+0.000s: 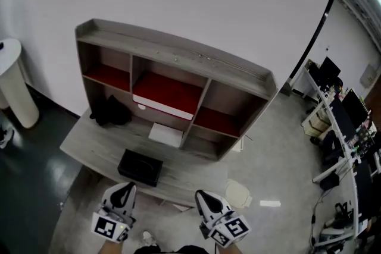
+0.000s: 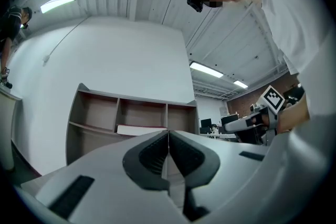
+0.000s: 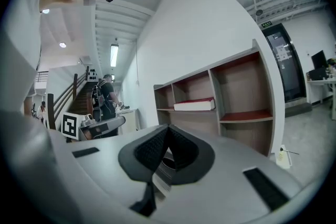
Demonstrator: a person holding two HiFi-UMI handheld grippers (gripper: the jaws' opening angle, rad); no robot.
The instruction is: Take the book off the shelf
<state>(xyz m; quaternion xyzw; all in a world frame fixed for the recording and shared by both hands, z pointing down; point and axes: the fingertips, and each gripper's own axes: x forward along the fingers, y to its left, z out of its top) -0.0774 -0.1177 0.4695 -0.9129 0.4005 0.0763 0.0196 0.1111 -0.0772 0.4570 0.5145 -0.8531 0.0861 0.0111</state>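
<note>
Standing at nine o'clock in the head view is a smooth white cylinder (image 1: 12,86). Toward the centre, a grey wood-grain shelf unit (image 1: 178,56) is resting on a matching low table (image 1: 89,143); its boxy compartments are lined in red. A soft, shapeless black bundle (image 1: 110,111) is slumping in the lower left bay. At seven o'clock the left gripper (image 1: 126,187) is hovering well short of the table, its ribbed dark pads (image 2: 157,152) pressing flat together with nothing between them. Just past it, at its one o'clock, a matte black rectangular box (image 1: 140,167) is sitting on the table. The book (image 1: 166,95), a flat slab with a red cover and white page edges, is lying on its side in the middle compartment. At five o'clock the right gripper (image 1: 202,194) is hanging likewise, jaws fully closed and empty.
</note>
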